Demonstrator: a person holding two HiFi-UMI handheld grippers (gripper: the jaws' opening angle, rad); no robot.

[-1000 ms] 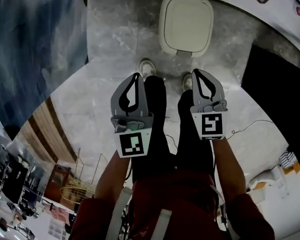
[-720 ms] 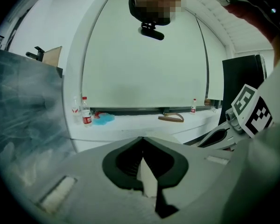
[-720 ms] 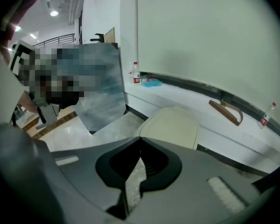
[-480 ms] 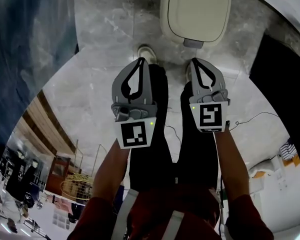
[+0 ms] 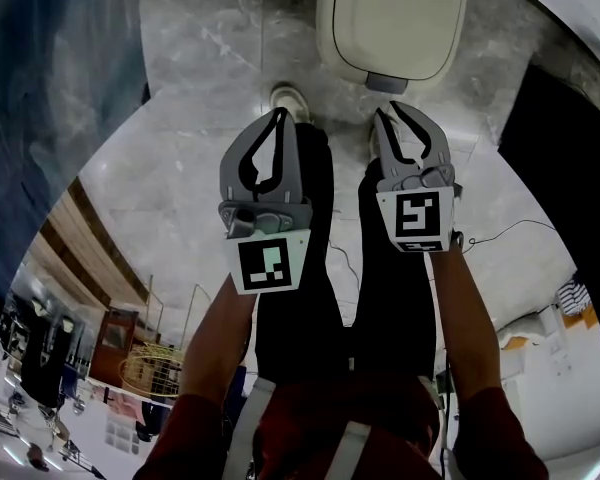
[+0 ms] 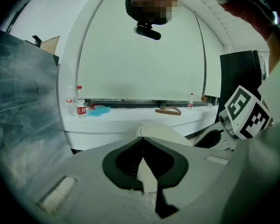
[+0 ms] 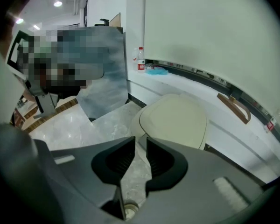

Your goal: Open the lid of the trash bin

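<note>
Trash bin lid (image 5: pixel 390 23), smooth cream plastic, rounded, marble floor (image 5: pixel 200 88)

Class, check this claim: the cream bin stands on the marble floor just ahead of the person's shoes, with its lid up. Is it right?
No: the lid lies shut on the bin, as the head view shows. The rest holds: it stands on the floor, just ahead of the shoes.

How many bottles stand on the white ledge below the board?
3: a clear bottle and a red-labelled bottle side by side at the left end of the ledge, a small bottle towards its right. More may be hidden.
</note>
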